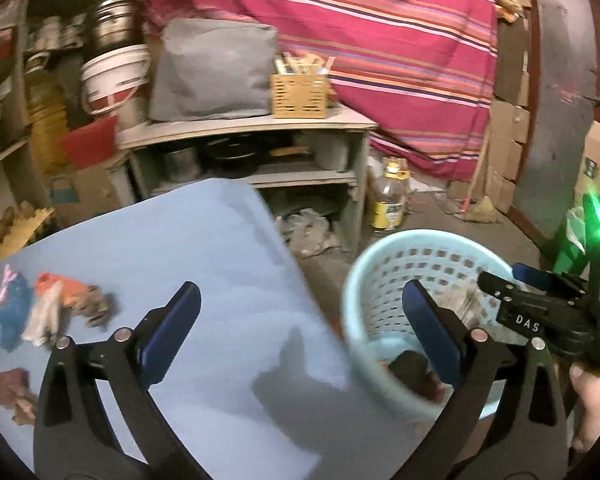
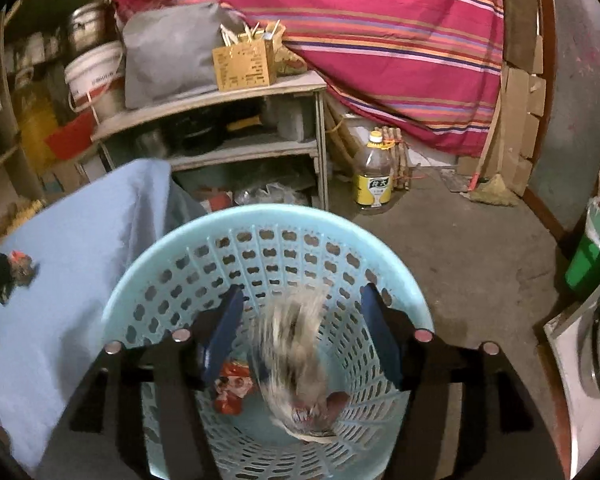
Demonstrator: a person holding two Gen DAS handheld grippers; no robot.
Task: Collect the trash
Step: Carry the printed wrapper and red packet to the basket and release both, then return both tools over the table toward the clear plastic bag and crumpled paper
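A light blue perforated basket [image 2: 260,216] stands on the floor beside a table under a blue cloth [image 1: 180,260]. My right gripper [image 2: 303,291] hangs open over the basket. A blurred whitish wrapper [image 2: 292,344] is between its jaws and touches neither pad. A red wrapper [image 2: 232,388] lies on the basket's bottom. My left gripper [image 1: 300,288] is open and empty over the table's right edge, next to the basket [image 1: 380,256]. A blue wrapper [image 1: 10,312], an orange one [image 1: 60,288] and brown scraps [image 1: 8,388] lie at the table's left. The right gripper [image 1: 500,274] also shows here.
Behind the table is a shelf unit [image 1: 244,128] with a grey bag and a wicker box. An oil bottle [image 2: 374,176] stands on the concrete floor. A green bin [image 2: 592,256] is at the right. A hand [image 1: 592,400] holds the right gripper.
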